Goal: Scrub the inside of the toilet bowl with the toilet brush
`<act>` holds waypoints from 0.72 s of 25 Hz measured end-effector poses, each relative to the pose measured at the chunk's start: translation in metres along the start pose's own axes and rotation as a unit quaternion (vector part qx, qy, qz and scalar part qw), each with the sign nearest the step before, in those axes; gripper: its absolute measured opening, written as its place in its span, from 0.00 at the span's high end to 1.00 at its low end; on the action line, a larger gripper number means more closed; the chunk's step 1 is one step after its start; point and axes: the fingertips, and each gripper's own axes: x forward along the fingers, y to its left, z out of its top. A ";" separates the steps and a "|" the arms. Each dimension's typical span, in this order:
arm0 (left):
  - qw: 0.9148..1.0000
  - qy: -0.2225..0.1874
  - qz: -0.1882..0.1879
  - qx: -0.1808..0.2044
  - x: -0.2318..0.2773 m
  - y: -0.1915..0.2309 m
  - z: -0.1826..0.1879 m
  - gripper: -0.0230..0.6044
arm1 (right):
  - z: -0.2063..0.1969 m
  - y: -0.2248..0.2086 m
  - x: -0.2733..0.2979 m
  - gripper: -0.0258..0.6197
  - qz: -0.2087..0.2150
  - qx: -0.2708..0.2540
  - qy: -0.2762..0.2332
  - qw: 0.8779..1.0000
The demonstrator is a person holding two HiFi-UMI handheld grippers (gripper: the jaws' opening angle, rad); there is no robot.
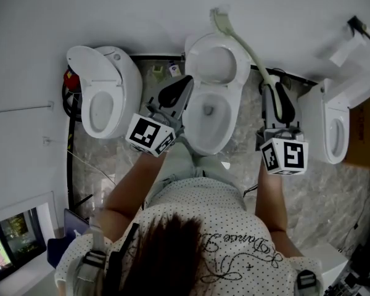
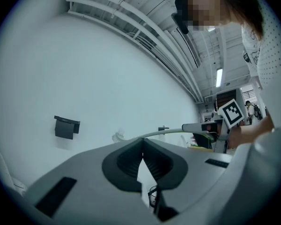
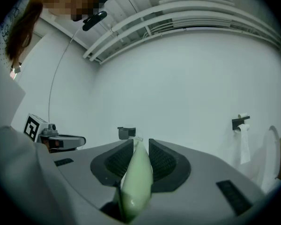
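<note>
The middle toilet (image 1: 235, 100) has its lid (image 1: 213, 63) raised, and its bowl holds a little water. My right gripper (image 1: 276, 88) is to the right of the bowl, shut on the pale green handle of the toilet brush (image 1: 253, 54). The handle (image 3: 136, 172) runs up and left over the lid. The brush head (image 1: 221, 17) is in the air near the wall, outside the bowl. My left gripper (image 1: 186, 82) is at the bowl's left rim, shut and holding nothing (image 2: 143, 142). In the left gripper view the brush (image 2: 168, 133) crosses in front.
A second toilet (image 1: 102, 97) stands at the left and a third (image 1: 333, 128) at the right, beside a cardboard box (image 1: 365, 131). A paper roll holder (image 1: 348, 39) is on the wall at the right. A red object (image 1: 71, 79) is behind the left toilet.
</note>
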 end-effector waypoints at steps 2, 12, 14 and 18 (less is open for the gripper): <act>1.000 0.000 0.003 -0.003 -0.001 -0.002 -0.001 0.96 | -0.004 0.005 0.000 0.79 0.006 -0.003 0.003 1.000; 1.000 -0.004 0.012 -0.005 -0.003 -0.007 0.001 0.96 | -0.010 0.019 -0.003 0.79 0.018 -0.020 0.000 1.000; 1.000 -0.004 0.013 -0.006 -0.003 -0.007 0.001 0.96 | -0.009 0.019 -0.003 0.79 0.018 -0.022 0.001 1.000; 1.000 -0.003 0.015 -0.006 -0.001 -0.010 0.001 0.96 | -0.008 0.017 -0.003 0.79 0.021 -0.013 0.000 1.000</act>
